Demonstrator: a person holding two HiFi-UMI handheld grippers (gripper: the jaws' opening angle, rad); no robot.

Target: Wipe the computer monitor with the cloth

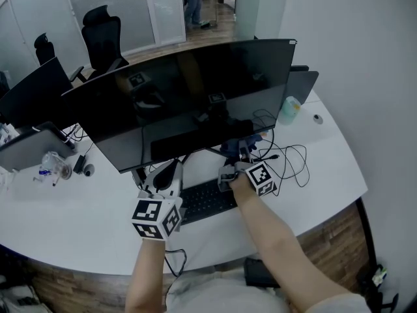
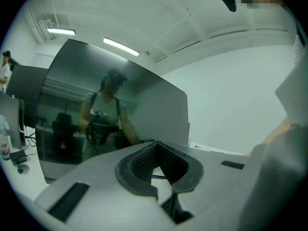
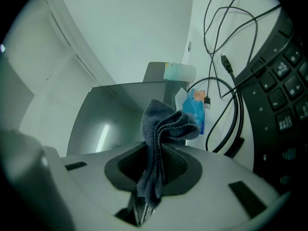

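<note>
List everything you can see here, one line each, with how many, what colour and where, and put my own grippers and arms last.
big monitor: one, black, middle of the desk
second monitor: one, black, desk's left end
keyboard: one, black, below the big monitor
cloth: one, grey-blue, between the right gripper's jaws
cables: several, black, right of the keyboard
container: one, pale green, by the big monitor's right edge
desk: one, white, curved
office chairs: two, black, behind the desk, left
person: one, blue trousers, far back
left gripper: one, grey, jaws together, empty
right gripper: one, grey, shut on the cloth
forearms: two, bare, bottom of the head view
</note>
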